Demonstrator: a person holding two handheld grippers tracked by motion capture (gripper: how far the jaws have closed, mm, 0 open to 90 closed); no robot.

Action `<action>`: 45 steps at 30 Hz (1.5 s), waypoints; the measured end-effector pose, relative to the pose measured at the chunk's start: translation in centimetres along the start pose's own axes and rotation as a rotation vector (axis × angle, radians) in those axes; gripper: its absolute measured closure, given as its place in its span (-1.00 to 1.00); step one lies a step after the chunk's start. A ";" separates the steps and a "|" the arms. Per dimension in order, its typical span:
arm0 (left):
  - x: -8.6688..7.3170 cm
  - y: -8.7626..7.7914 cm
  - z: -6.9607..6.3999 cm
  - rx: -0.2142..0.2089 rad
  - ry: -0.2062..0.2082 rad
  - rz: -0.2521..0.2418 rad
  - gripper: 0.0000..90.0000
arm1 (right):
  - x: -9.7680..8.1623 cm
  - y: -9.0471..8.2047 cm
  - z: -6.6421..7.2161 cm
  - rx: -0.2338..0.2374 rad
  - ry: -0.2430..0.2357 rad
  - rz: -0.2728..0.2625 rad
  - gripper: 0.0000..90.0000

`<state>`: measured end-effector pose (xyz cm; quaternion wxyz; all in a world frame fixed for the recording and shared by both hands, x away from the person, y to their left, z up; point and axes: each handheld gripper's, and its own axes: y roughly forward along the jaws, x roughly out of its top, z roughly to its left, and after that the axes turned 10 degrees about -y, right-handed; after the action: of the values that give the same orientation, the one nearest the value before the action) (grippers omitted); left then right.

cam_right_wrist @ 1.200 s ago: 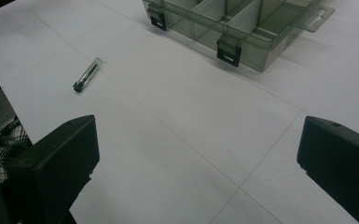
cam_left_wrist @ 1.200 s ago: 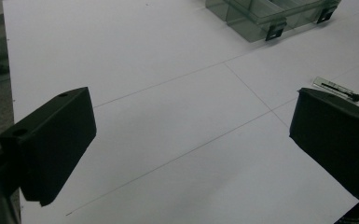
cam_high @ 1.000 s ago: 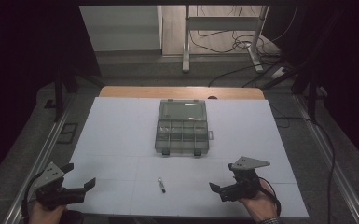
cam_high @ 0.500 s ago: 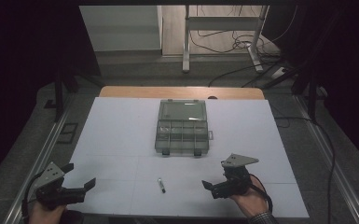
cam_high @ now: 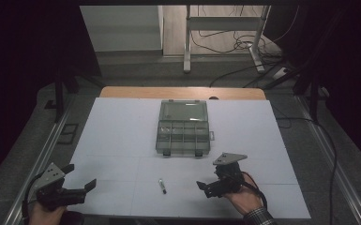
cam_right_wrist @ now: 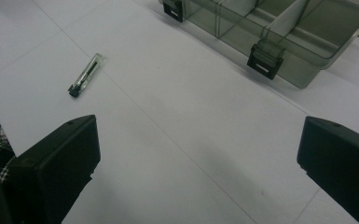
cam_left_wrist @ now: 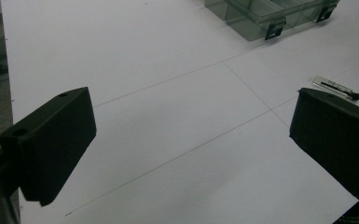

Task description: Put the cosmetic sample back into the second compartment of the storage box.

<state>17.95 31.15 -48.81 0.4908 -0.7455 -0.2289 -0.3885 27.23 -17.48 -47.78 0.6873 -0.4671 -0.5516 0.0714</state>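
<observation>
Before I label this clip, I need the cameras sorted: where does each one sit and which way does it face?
High view: above the person's side, looking forward and down on the white table; both hands, left claw, right claw.
Left gripper view: rides the left claw, facing across the table toward the small tube; its two open jaws show.
Right gripper view: rides the right claw, facing the compartment box; open jaws show.
All three share tube and box.

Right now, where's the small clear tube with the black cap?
The tube lies flat on the white table in the high view, near the front edge, in front of the compartment box, between the left tongs and right tongs, nearer the right.
</observation>
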 end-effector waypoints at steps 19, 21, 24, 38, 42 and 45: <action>0.0 0.0 0.0 -0.005 0.007 0.003 -0.98 | 2.2 2.7 1.4 0.028 -0.047 0.054 -1.00; 0.0 0.0 0.0 -0.006 0.008 0.004 -0.98 | 2.4 3.0 1.6 0.035 -0.047 0.059 -1.00; 0.0 0.0 0.0 -0.006 0.009 0.004 -0.98 | 2.8 3.4 1.7 0.041 -0.048 0.067 -1.00; 0.0 0.0 -0.1 -0.011 0.018 0.002 -0.98 | 4.0 4.7 2.2 0.083 -0.040 0.045 -0.67; 0.0 0.0 -0.1 -0.013 0.018 0.002 -0.98 | 4.4 5.2 2.5 0.095 -0.052 0.051 -0.59; 0.0 0.0 -0.1 -0.014 0.018 0.002 -0.98 | 4.7 5.7 2.6 0.104 -0.047 0.046 -0.46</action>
<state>17.98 31.07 -48.79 0.4882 -0.7455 -0.2209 -0.3963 29.23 -10.01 -48.79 0.6957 -0.4417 -0.5522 0.1266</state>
